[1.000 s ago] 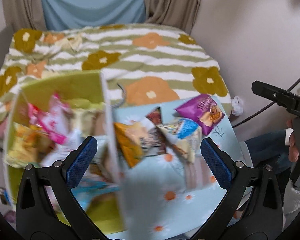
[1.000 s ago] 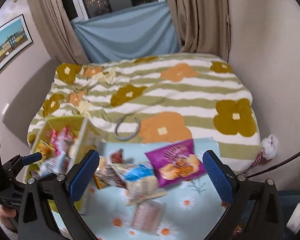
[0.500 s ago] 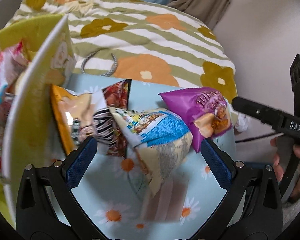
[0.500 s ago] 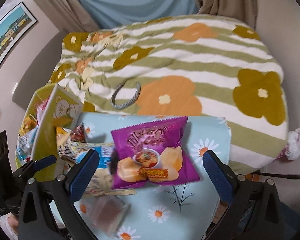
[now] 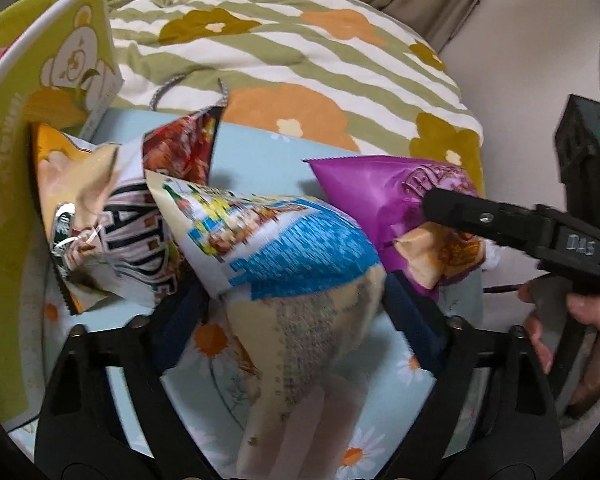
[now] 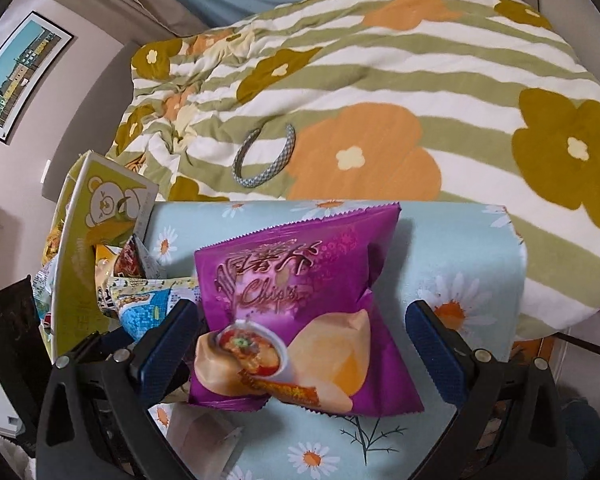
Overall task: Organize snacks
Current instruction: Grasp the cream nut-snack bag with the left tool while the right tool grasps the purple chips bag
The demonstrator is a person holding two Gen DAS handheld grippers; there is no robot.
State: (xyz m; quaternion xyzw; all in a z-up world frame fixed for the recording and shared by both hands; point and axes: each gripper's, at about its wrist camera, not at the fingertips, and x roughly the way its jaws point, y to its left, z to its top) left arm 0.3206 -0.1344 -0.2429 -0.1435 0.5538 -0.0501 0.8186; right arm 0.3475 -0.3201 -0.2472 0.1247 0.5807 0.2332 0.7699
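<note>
Snacks lie heaped on the daisy-print tabletop [image 6: 472,248] beside the green bear box [image 6: 80,280]: a purple chip bag [image 6: 300,292], a blue-and-white pouch [image 5: 276,248] and a striped packet [image 5: 136,240] leaning on one another. The right gripper [image 6: 300,344] straddles the purple chip bag with fingers spread and nothing clamped; the left gripper [image 5: 296,328] likewise stands open around the pouch. Both bags are puffed and slick, so a squeeze on the air-filled belly may let them squirt out or crush the chips. Because the packs overlap, lifting one may drag its neighbour off the tabletop edge.
</note>
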